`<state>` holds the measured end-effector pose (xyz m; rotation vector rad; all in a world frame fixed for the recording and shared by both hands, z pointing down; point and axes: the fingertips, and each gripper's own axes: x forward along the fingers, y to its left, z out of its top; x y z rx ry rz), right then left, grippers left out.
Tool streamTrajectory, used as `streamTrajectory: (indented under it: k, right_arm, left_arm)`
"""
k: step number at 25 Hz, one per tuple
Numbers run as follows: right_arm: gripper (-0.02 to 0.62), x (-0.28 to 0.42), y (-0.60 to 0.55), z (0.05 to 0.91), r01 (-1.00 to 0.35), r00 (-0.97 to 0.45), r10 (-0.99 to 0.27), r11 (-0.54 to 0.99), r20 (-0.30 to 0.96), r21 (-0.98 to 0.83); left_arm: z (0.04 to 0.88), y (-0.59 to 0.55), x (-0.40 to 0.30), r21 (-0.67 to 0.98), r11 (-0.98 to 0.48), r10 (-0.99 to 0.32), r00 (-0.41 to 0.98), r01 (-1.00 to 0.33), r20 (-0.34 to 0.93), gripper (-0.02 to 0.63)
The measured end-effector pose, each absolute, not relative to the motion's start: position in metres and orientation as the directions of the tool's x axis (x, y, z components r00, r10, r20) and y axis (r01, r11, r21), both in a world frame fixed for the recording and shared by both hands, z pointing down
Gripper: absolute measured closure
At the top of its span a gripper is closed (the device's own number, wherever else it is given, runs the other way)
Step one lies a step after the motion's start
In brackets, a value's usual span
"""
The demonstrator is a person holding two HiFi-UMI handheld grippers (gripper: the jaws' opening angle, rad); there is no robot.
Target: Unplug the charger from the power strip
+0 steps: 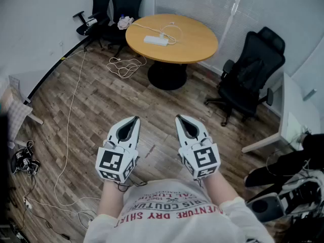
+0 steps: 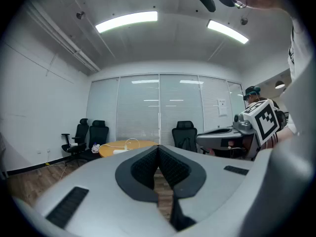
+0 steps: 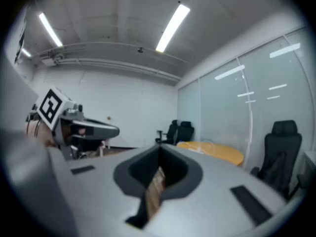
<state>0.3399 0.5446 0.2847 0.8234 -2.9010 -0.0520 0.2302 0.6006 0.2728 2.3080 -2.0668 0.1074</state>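
Two grippers, both empty: left gripper (image 1: pixel 134 119) and right gripper (image 1: pixel 180 118) are holding their fingers pressed together, pointing level. One power strip (image 1: pixel 155 40) is lying on the round surface (image 1: pixel 197 43), well apart and dead ahead, long axis running left-right, with neither hand nearer. One white cable (image 1: pixel 172 31) is looping off it; the charger is too small to pick out.

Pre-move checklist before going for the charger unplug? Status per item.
1. Power strip located: ok, it lies on the round table.
2. Charger plugged in: cannot tell; a white cable loops from the strip, but the plug is too small to read.
3. Strip within reach: not ok, both grippers are well short of the table.
4. Left gripper ready to grasp: not ok, jaws together, empty.
5. Right gripper ready: not ok, jaws together, empty.
6. Walk path: ok, the floor cable coil lies left of the table base.
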Motion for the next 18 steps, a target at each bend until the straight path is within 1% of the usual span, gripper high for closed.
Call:
streamTrajectory:
  k: [8, 12, 18]
  right_arm:
    - [0.569, 0.317, 0.542, 0.294, -0.545, -0.830, -0.543, 0.838, 0.130, 0.019]
    - [0.569, 0.302, 0.545, 0.301, -0.584, -0.806, -0.574, 0.811, 0.146, -0.037]
    - [0.569, 0.276, 0.550, 0.314, -0.593, -0.799, -0.578, 0.803, 0.165, -0.056]
  left_arm:
    - [0.281, 0.601, 0.209, 0.022, -0.145, -0.986, 0.146, -0.989, 0.082, 0.577]
    - [0.288, 0.609, 0.191, 0.033, -0.169, -0.980, 0.172, -0.985, 0.097, 0.577]
    - [0.302, 0.611, 0.162, 0.060, -0.177, -0.977, 0.183, -0.982, 0.109, 0.577]
